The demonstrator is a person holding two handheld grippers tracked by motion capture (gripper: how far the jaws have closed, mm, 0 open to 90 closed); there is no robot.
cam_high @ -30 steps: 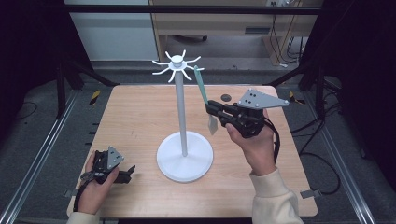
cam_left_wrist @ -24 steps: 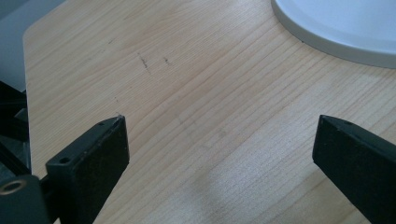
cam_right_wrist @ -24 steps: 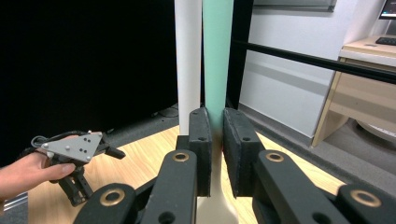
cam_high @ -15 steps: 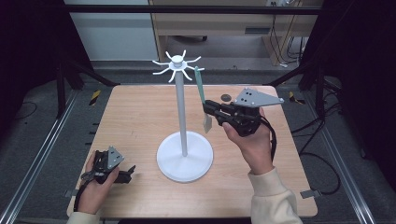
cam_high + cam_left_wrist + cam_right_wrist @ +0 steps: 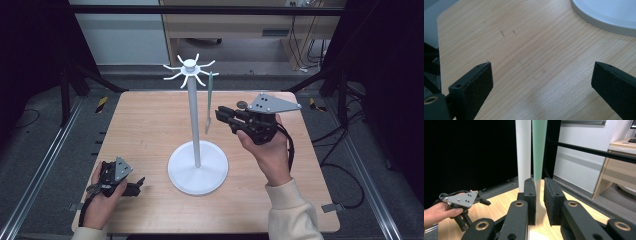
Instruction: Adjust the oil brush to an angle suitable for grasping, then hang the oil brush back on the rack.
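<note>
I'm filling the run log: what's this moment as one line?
right gripper: open beside hanging green utensil | left gripper: open, low over table | stand: upright

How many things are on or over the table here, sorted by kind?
White hook stand: 1
Green-handled utensil hanging from the stand: 1
Small dark round object behind the right gripper: 1
Handheld grippers: 2, left gripper and right gripper
Total: 5

Wooden table [image 5: 150, 130] — desk [image 5: 225, 22] behind
</note>
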